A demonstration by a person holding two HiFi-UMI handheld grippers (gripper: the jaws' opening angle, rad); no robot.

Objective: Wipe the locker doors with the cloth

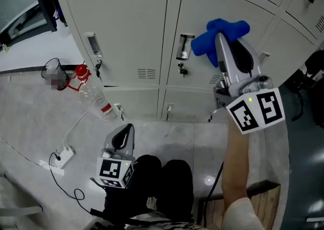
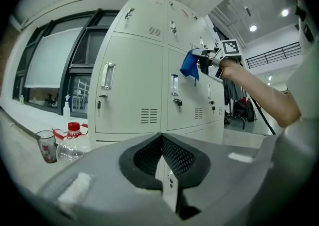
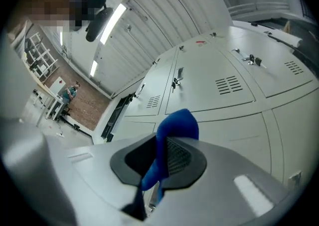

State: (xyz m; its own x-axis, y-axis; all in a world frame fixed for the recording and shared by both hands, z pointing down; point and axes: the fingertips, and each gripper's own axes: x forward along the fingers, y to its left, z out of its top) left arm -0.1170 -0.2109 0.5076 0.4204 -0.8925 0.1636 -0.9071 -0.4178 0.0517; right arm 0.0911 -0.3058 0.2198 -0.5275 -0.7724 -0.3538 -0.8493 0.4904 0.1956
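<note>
- Pinched in the right gripper [image 3: 162, 163]: blue cloth [image 3: 172, 133], bunched up close to the locker doors [image 1: 126, 36], at the upper middle door; contact unclear
- Likely soft, light and limp; best taken by a gathered fold, leaving a loose pad to press on the doors
- Pressed together on nothing, low before the doors: left gripper [image 2: 162, 160]
- No writing legible on the doors; red label on the bottle [image 1: 96, 100] at their foot unreadable
</note>
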